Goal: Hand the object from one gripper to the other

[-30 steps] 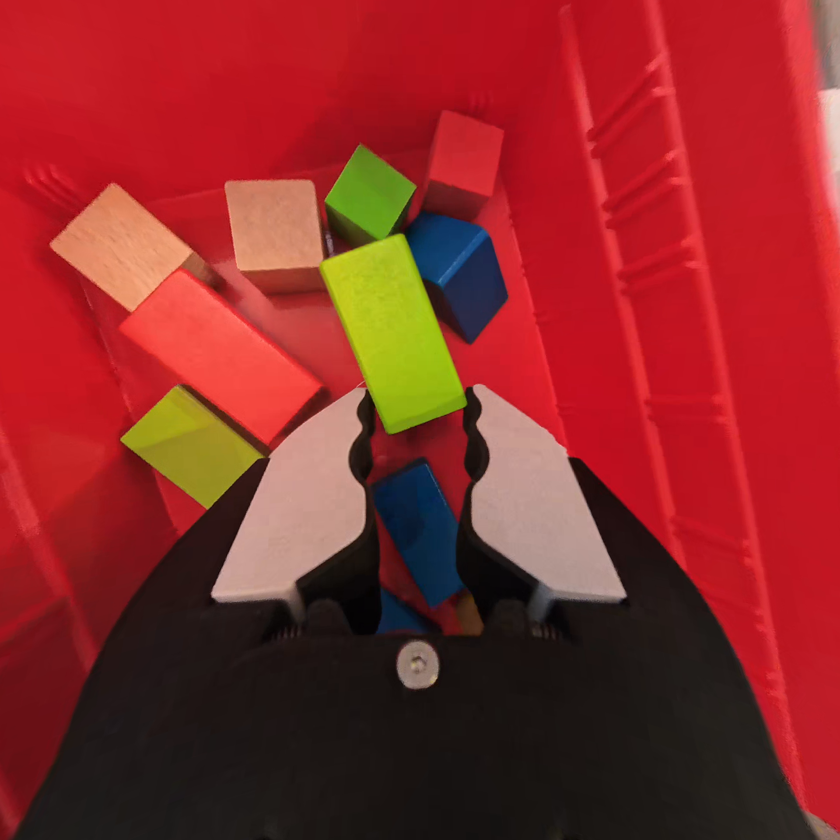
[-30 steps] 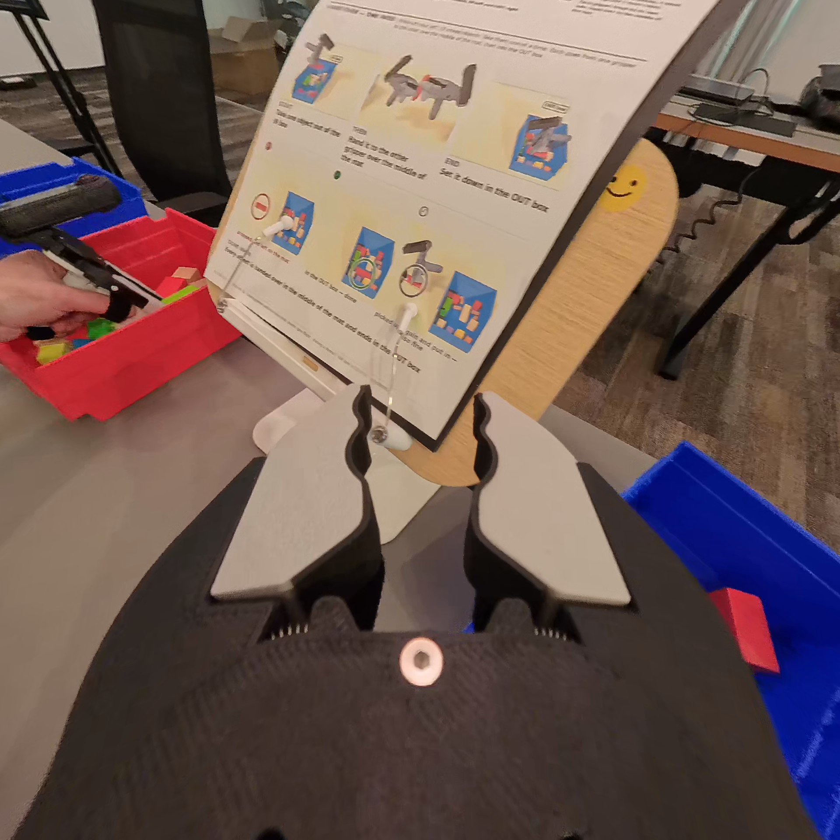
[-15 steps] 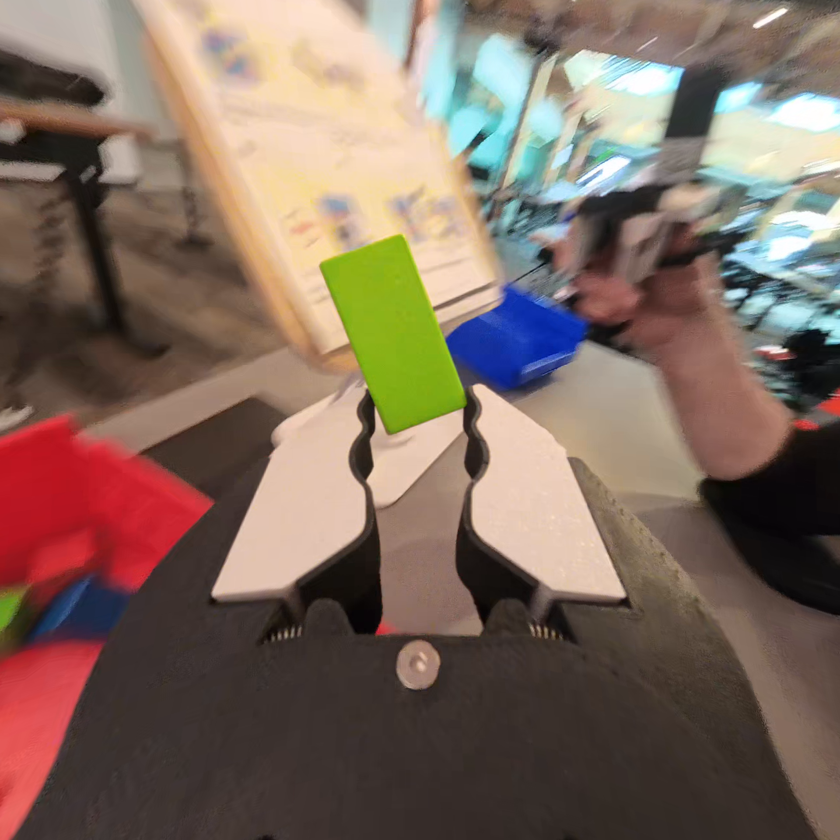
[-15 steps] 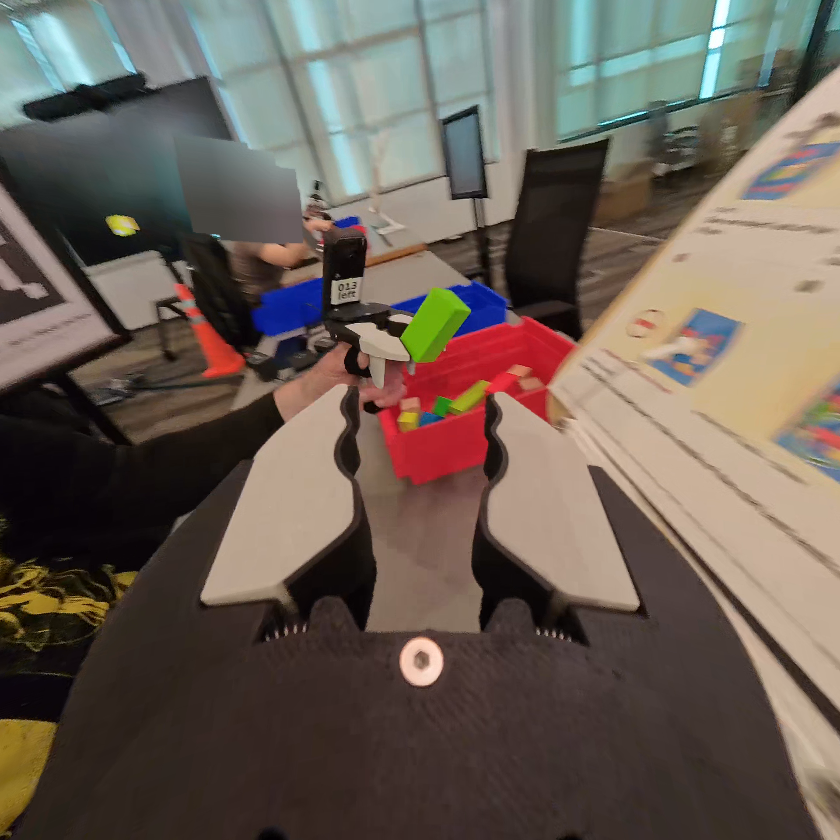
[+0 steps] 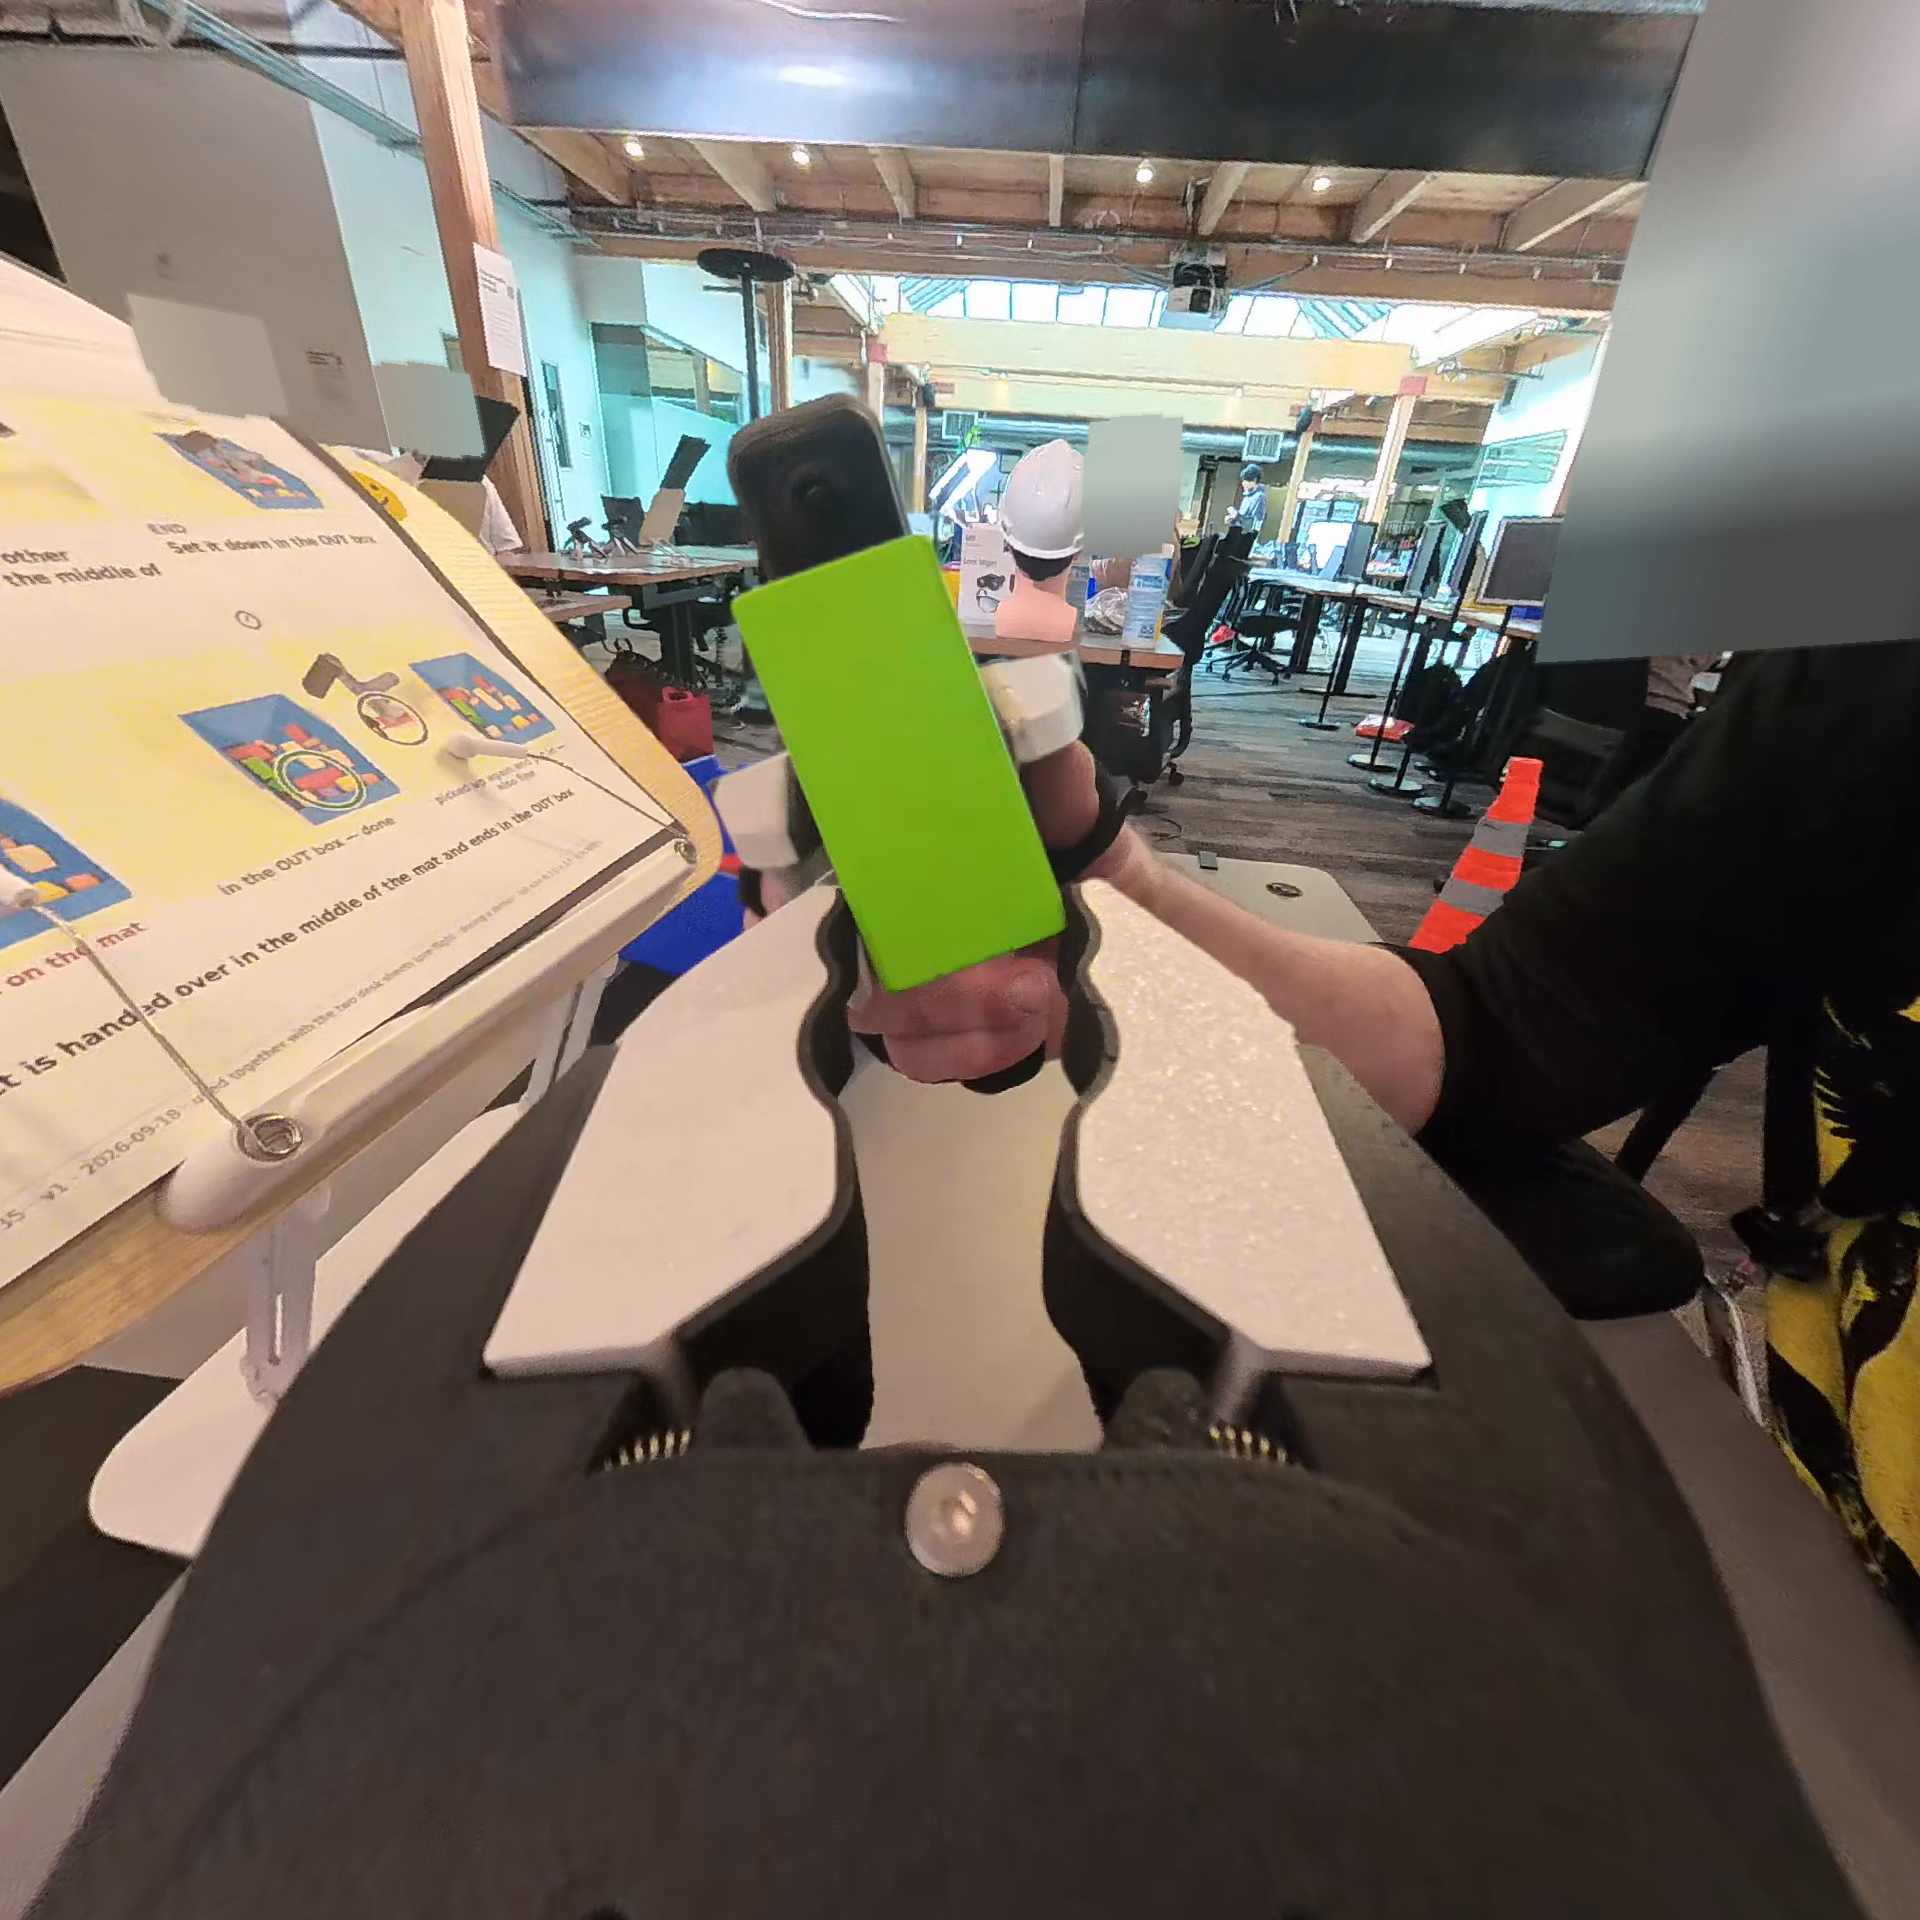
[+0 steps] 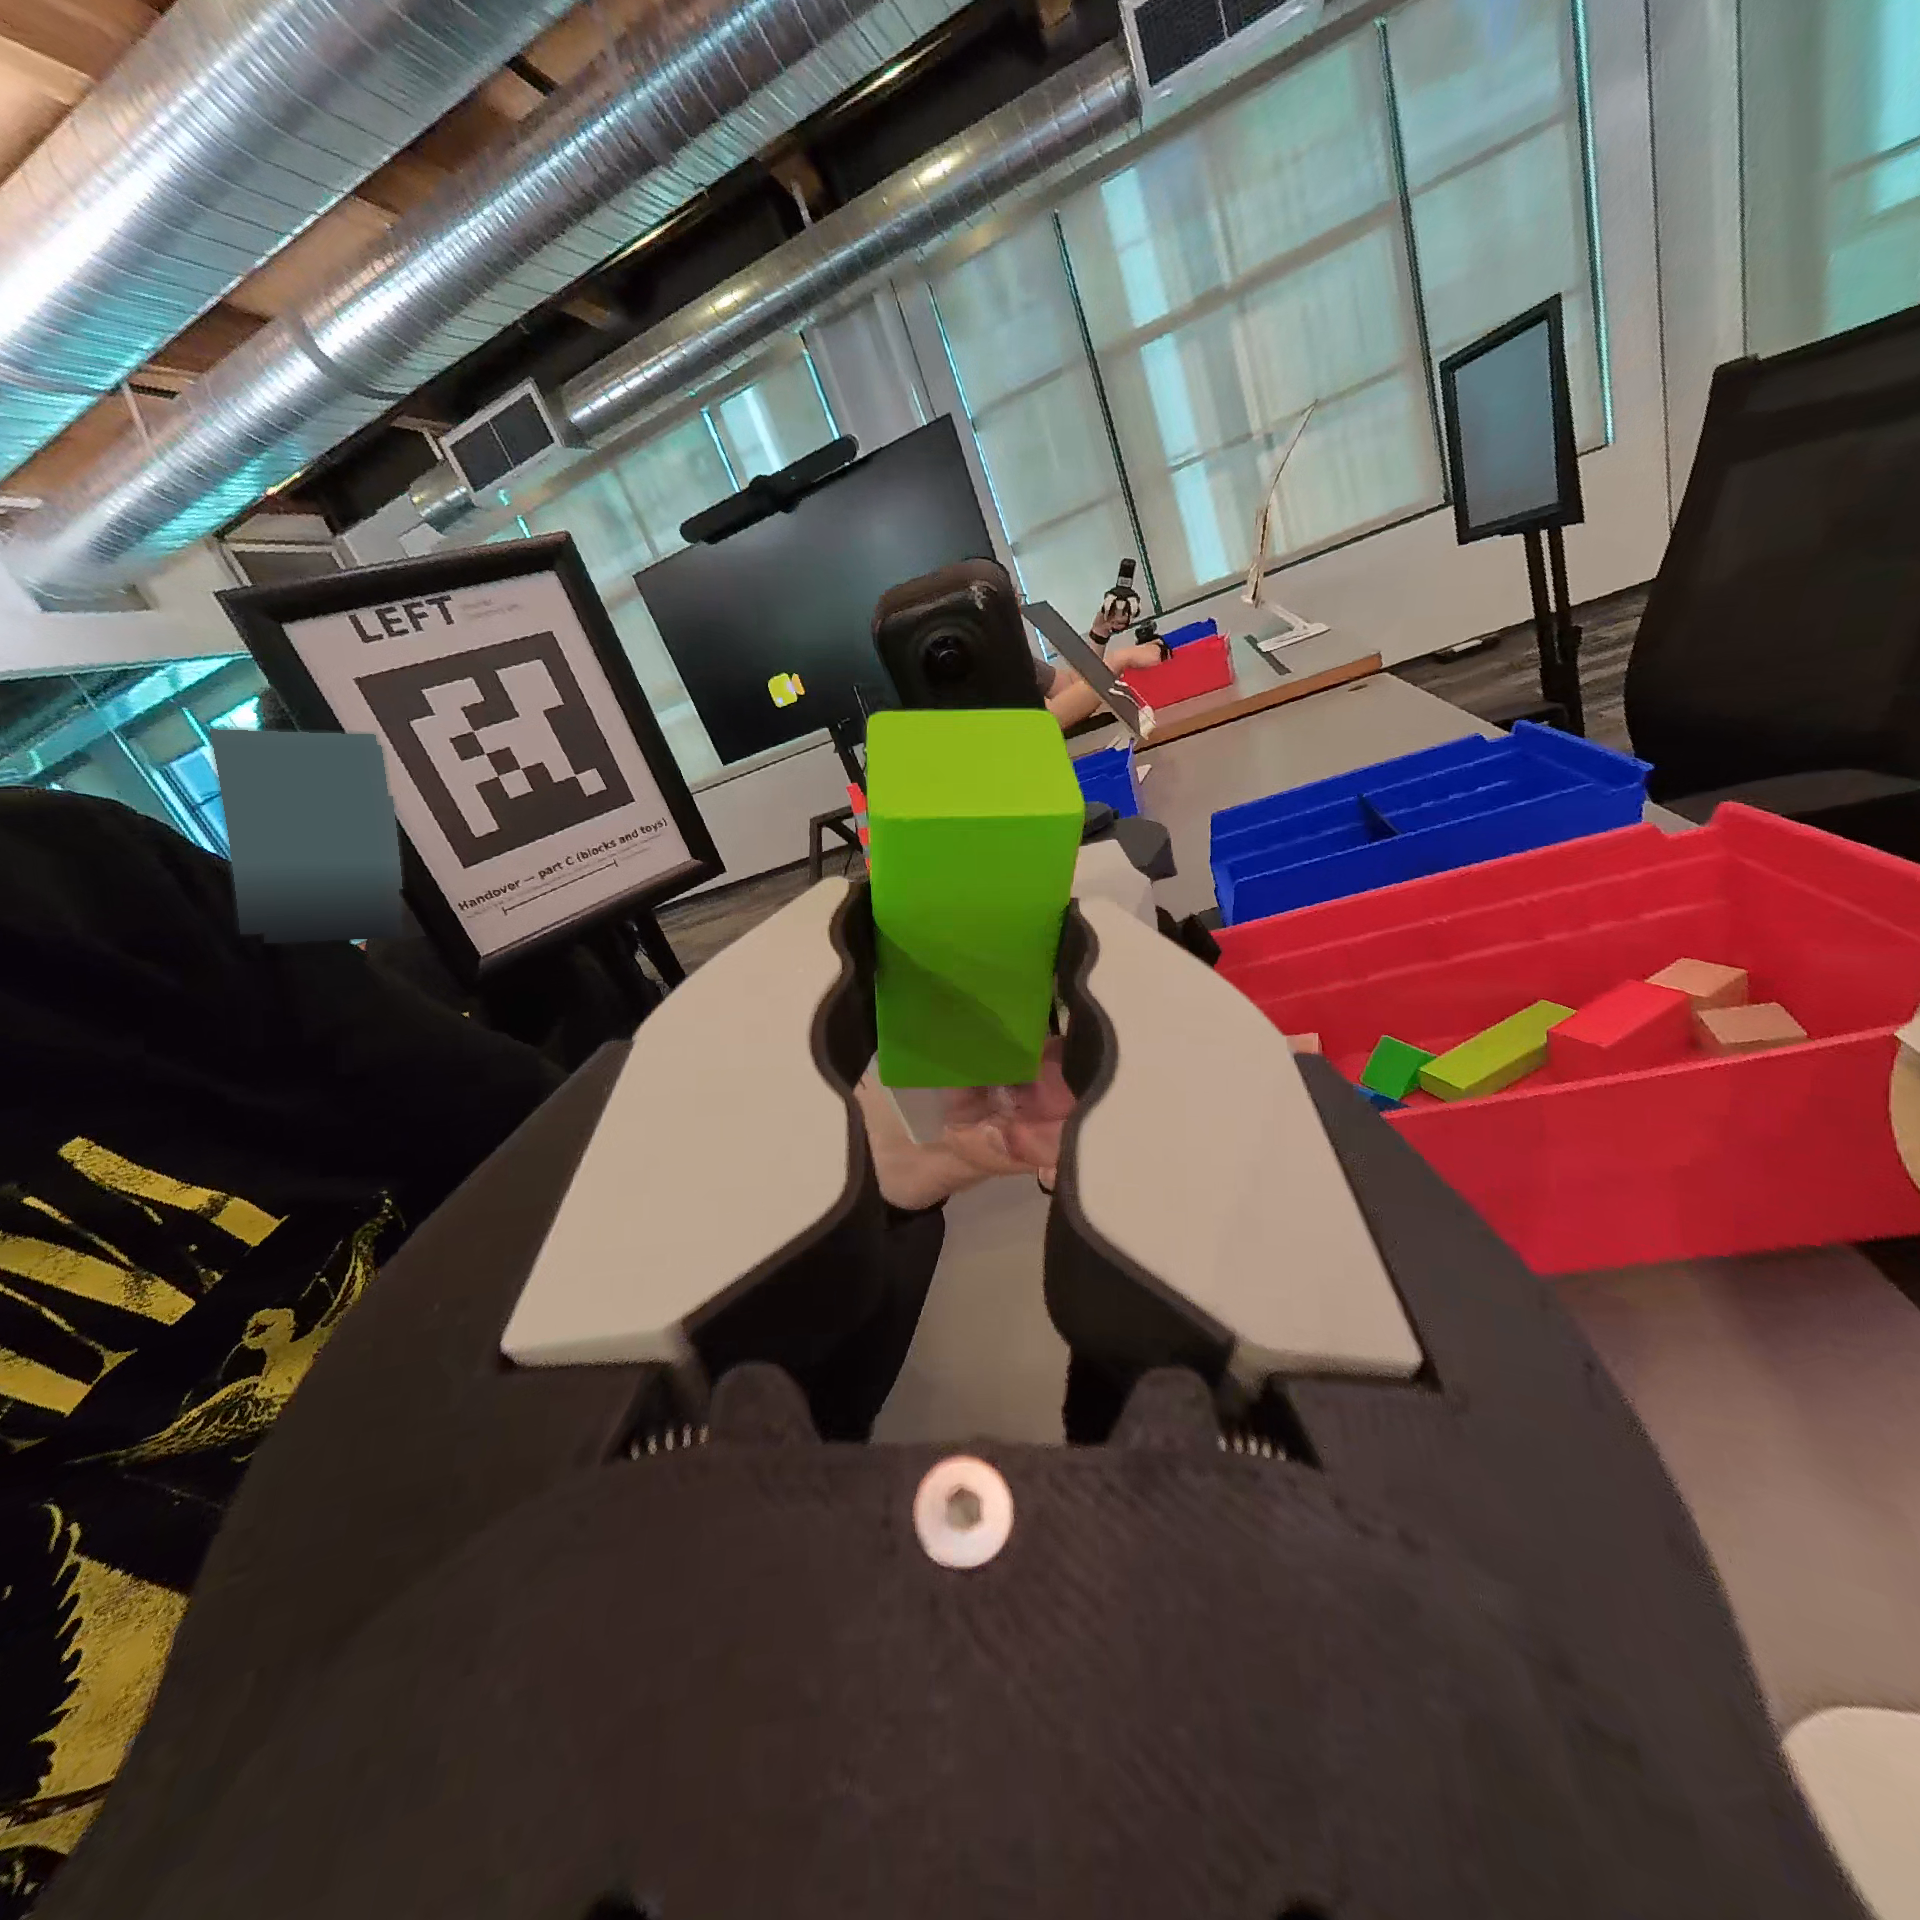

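Instruction board stands on the left, close to the handover spot, so a wide swing out of here could clip it.

Left gripper: clamped on the near end of the green block, pads on both long edges. The block is mid-air over the table, tilted, resting on nothing.

Right gripper: fingertips bracket the block's far end and the pads look seated on both sides, but I can't confirm how firm that is.

Risks, imo:
- If L lets go before R's hold is solid, the block drops onto the table and the handover fails.
- Both clamped and either hand pulls or twists: the block skews in the pads or pops out.
- R's bite is near the end only, so the long block could pivot once L opens.

Red bin sits at the table's right side, clear of this.
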`<move>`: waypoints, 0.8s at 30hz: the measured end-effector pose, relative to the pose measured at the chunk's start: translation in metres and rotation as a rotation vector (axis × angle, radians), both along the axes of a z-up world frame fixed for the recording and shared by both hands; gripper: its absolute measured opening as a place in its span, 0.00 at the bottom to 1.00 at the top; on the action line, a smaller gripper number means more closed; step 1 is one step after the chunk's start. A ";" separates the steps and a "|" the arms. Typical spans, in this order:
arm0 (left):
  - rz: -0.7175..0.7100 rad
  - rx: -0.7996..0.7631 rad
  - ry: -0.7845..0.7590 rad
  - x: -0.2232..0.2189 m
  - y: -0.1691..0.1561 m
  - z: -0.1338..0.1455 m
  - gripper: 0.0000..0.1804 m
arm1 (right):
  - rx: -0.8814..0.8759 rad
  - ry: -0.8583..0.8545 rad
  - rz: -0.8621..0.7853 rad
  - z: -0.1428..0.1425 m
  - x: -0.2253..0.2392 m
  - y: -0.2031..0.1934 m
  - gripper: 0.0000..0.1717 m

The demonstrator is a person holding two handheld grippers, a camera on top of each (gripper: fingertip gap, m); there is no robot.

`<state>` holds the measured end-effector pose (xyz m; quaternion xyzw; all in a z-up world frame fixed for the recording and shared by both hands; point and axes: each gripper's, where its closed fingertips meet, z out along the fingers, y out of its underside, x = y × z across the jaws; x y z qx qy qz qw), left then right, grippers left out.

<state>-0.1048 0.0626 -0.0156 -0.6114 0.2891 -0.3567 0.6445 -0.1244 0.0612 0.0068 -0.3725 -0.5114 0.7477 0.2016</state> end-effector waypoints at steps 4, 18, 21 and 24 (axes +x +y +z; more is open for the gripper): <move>-0.008 0.009 -0.025 0.004 0.003 0.001 0.21 | 0.021 -0.007 -0.011 0.001 0.003 0.003 0.19; 0.317 0.107 -0.007 -0.109 0.052 0.004 0.02 | 0.431 -0.539 -1.047 -0.015 0.176 0.245 0.18; 0.331 0.119 -0.068 -0.129 0.046 0.007 0.01 | 0.428 -0.826 -1.219 -0.057 0.240 0.320 0.19; 0.371 0.132 -0.061 -0.144 0.040 0.012 0.01 | 0.411 -1.101 -1.201 -0.113 0.275 0.370 0.19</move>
